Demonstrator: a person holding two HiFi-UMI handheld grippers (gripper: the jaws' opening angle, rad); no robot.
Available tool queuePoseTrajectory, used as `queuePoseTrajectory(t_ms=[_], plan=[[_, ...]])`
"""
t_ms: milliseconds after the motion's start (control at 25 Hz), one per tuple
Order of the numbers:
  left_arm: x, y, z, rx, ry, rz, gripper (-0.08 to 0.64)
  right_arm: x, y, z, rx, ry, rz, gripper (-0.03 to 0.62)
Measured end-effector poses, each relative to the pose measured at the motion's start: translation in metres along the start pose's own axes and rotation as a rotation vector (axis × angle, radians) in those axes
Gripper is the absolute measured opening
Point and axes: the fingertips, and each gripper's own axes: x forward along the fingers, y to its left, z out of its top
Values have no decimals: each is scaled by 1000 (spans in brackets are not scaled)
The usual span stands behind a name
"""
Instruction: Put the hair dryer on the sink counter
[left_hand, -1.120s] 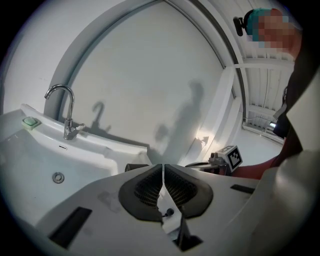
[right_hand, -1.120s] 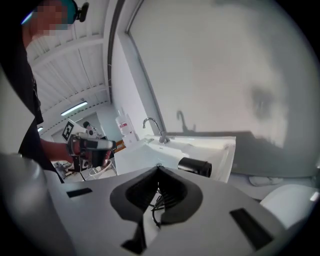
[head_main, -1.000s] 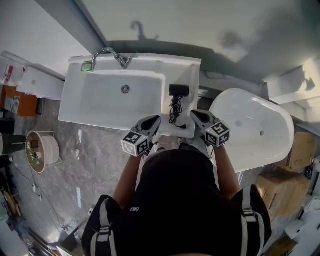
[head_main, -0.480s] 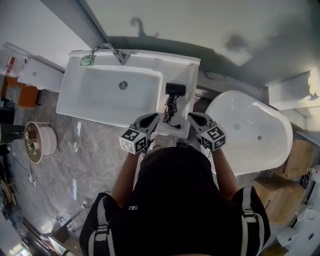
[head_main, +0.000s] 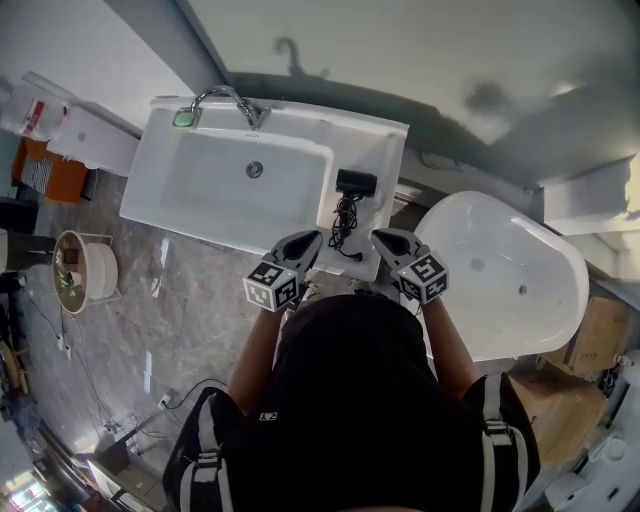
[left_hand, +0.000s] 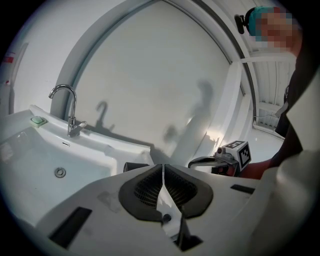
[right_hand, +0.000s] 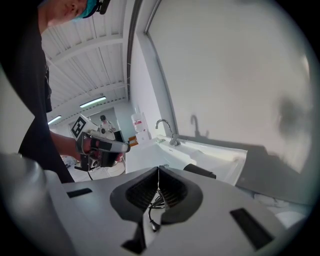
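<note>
hair dryer (head_main: 357, 182): where the sink counter (head_main: 388, 150) runs flat to the right of the basin (head_main: 230, 185), the black dryer is laid down, gripped by neither gripper.
cord (head_main: 346, 222): bunched on the counter just in front of the dryer.
left gripper (head_main: 309, 239): jaws are pressed together on nothing; held at the counter's front edge, left of the cord.
right gripper (head_main: 381, 238): jaws are clenched, empty; held right of the cord.
faucet (head_main: 228, 98): mounted behind the basin.
bathtub (head_main: 520, 300): set right of the counter.
</note>
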Motion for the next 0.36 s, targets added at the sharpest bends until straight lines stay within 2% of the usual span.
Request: queuePoseTrajectory(t_ms=[360], plan=[[-6, 1, -1, -3, -6, 15, 23, 6, 1, -3, -5, 18, 9, 60]])
